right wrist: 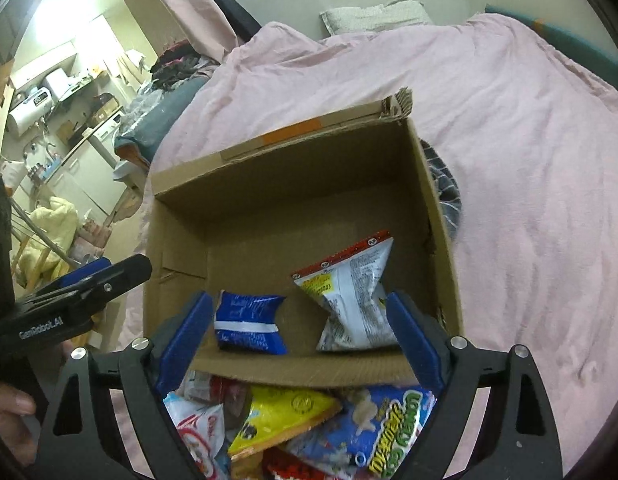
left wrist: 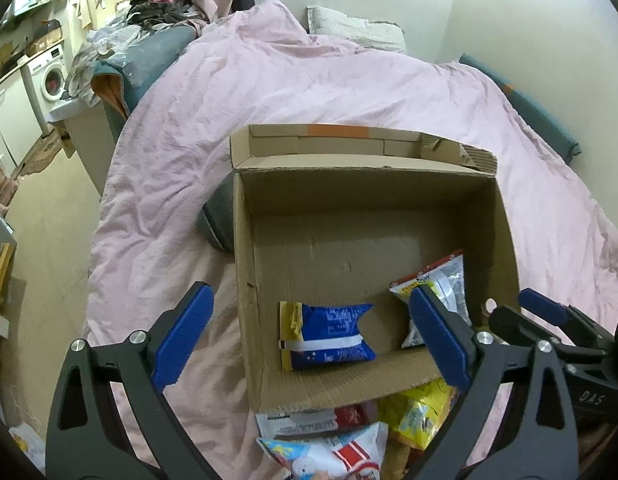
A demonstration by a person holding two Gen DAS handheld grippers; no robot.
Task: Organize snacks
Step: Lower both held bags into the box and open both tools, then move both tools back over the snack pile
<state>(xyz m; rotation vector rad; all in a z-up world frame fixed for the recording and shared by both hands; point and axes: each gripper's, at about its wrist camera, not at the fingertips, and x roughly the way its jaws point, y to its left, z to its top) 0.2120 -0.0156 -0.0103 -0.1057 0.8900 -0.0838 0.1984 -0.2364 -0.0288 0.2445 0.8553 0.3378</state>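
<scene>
Brown corrugated cardboard box (left wrist: 365, 216), flaps open, resting on a pink duvet (left wrist: 309, 80). Inside, two snack packets: a blue one (left wrist: 329, 336) at 7 o'clock of the floor, crumpled, with a white stripe and yellow end; a silver-white one (right wrist: 353, 300) with red top edge at 5 o'clock, leaning on the wall. Outside, at 6 o'clock, a heap of snack bags (right wrist: 293, 420), count unclear. Left gripper (left wrist: 313, 340) and right gripper (right wrist: 301, 340) both spread wide, grasping nothing.
</scene>
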